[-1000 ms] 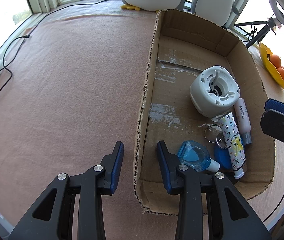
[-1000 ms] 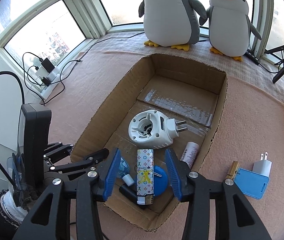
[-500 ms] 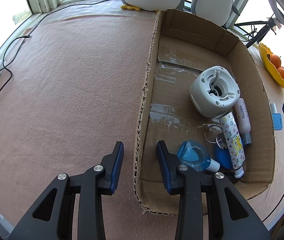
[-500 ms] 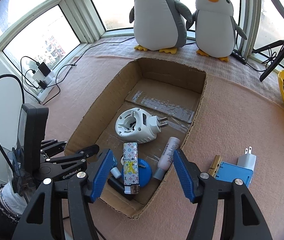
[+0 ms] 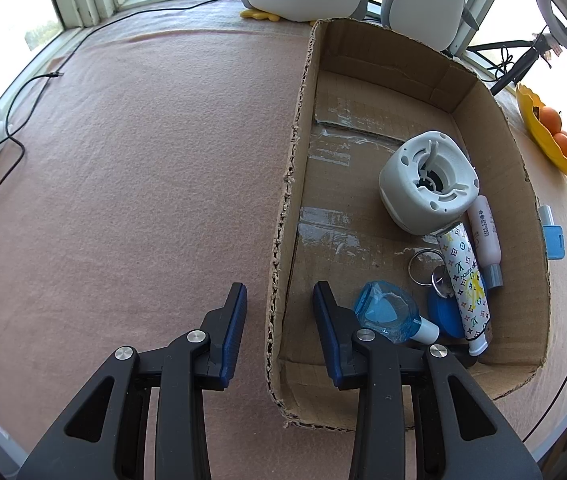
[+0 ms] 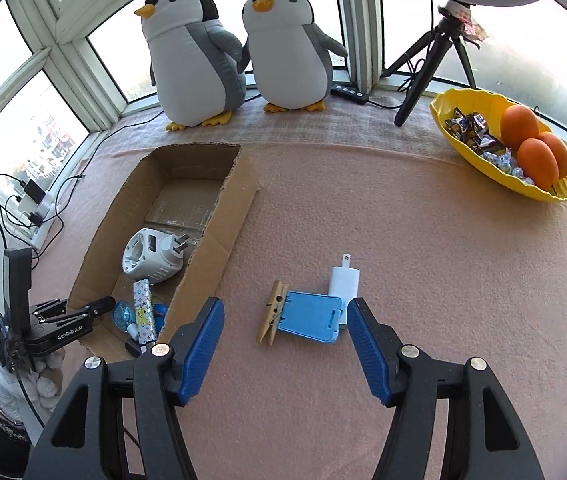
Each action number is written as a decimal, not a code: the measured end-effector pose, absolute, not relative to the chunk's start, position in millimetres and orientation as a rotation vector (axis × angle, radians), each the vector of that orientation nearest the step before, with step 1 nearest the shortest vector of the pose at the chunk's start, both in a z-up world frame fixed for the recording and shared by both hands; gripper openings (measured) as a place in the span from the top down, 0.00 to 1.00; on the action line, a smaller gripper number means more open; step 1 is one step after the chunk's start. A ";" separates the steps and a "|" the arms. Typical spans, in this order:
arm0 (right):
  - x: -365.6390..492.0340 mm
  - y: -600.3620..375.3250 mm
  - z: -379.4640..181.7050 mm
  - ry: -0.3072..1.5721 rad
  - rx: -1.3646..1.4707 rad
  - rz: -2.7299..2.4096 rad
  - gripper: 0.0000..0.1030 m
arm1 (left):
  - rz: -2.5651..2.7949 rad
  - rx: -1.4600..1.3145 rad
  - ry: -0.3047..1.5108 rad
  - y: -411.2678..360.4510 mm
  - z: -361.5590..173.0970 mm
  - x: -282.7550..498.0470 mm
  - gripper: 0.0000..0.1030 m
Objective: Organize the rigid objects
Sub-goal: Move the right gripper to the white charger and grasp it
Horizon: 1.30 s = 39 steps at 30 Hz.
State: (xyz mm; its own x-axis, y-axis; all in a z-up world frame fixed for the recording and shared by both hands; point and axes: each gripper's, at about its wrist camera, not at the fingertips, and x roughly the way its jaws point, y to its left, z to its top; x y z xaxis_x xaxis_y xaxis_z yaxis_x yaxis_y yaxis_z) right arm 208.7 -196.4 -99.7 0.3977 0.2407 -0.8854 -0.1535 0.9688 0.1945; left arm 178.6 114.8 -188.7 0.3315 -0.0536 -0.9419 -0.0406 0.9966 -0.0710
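A cardboard box (image 5: 289, 168) (image 6: 219, 248) lies on the pink cloth. It holds a white round plug device (image 5: 427, 180) (image 6: 151, 254), a patterned lighter (image 5: 463, 280), a pink tube (image 5: 483, 236), a blue bottle (image 5: 387, 312) and key rings (image 5: 423, 266). My left gripper (image 5: 279, 312) is open and straddles the box's left wall near its front corner. My right gripper (image 6: 285, 332) is open and empty. It hovers over a blue card holder (image 6: 309, 316), a wooden clothespin (image 6: 271, 312) and a white charger (image 6: 345, 282) on the cloth right of the box.
Two plush penguins (image 6: 195, 60) stand at the back by the window. A yellow bowl (image 6: 463, 148) with oranges and sweets sits at the back right, beside a black tripod (image 6: 431, 52). Cables and a power strip (image 6: 31, 208) lie at the left.
My right gripper has moved right, out from over the box to above the card holder, clothespin and charger. My left gripper has stayed at the box wall.
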 end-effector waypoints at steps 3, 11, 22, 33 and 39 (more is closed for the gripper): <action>211.8 -215.6 -104.7 1.146 0.113 0.216 0.42 | -0.009 -0.087 1.233 115.0 -189.3 178.7 0.66; 224.8 -246.1 -121.0 1.180 0.220 0.179 0.42 | -0.008 -0.084 1.232 114.5 -189.6 178.6 0.66; 249.3 -223.8 -141.5 1.256 0.150 0.219 0.51 | -0.008 -0.086 1.232 114.2 -189.8 178.3 0.66; 272.1 -208.7 -168.3 1.351 0.111 0.217 0.67 | -0.007 -0.087 1.231 114.7 -190.4 178.1 0.66; 274.8 -210.6 -178.5 1.380 0.107 0.207 0.77 | -0.007 -0.087 1.231 114.8 -190.7 178.0 0.66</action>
State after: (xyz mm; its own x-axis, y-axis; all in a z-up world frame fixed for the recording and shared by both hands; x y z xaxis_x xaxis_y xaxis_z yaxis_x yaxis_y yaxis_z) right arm 274.8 -210.6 -178.5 0.1756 0.2084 -0.9621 -0.0832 0.9770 0.1964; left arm 178.0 114.8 -190.7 0.3334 -0.0524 -0.9413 -0.0415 0.9967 -0.0702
